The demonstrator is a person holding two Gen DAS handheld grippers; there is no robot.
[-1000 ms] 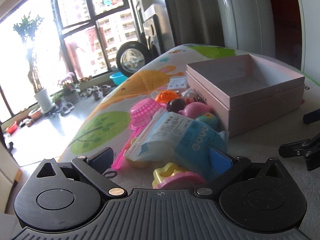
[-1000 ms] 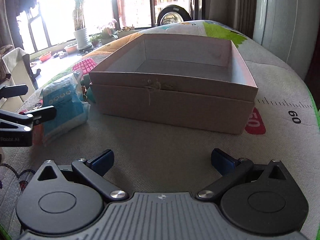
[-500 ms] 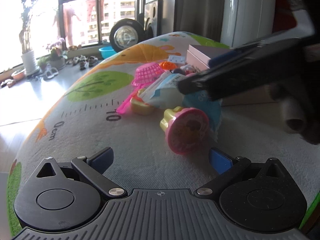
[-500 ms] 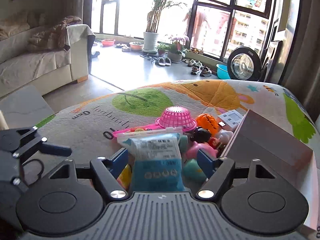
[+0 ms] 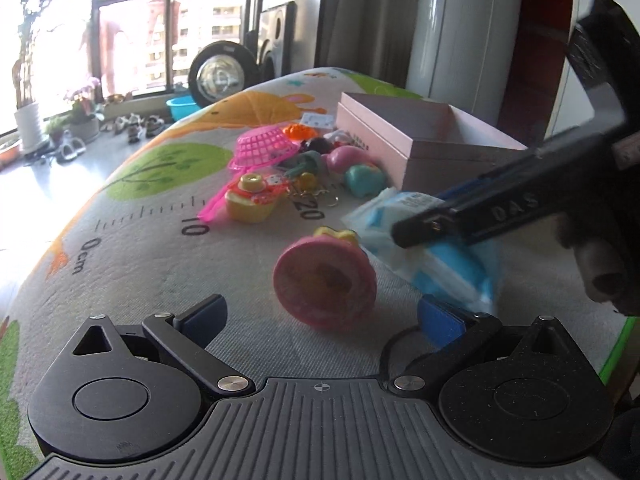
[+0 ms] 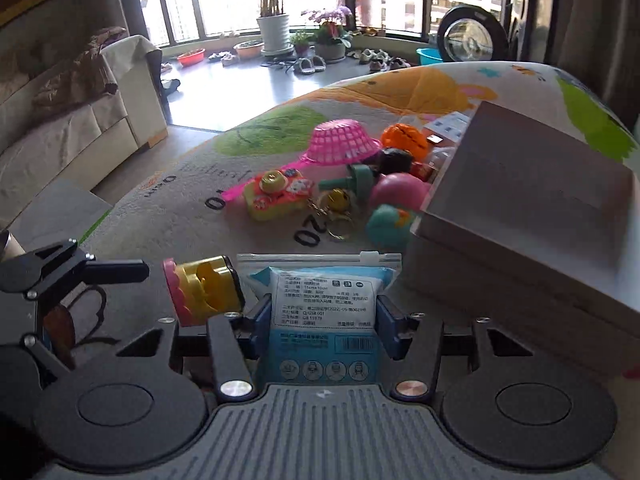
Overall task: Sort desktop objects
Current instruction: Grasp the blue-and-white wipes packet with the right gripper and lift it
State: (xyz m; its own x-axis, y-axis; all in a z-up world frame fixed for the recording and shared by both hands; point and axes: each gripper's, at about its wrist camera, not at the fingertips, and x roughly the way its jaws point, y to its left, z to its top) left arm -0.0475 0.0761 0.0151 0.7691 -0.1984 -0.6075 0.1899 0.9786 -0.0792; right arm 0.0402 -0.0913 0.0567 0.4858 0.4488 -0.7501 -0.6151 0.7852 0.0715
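Our right gripper (image 6: pixel 322 320), jaws clenched on the soft wipes packet (image 6: pixel 324 312), risks slippage; our left gripper (image 5: pixel 320 312) rests released.

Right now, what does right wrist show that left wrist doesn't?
Right wrist only: the right gripper shut on the blue wipes packet, its printed label readable; sofa off to the side.

Left wrist only: the left gripper open, nothing between its pads; the pink box interior, with nothing visible inside.

Both: the packet, the pink-and-yellow stamp toy beside it, pink basket, yellow toy camera, keyring.
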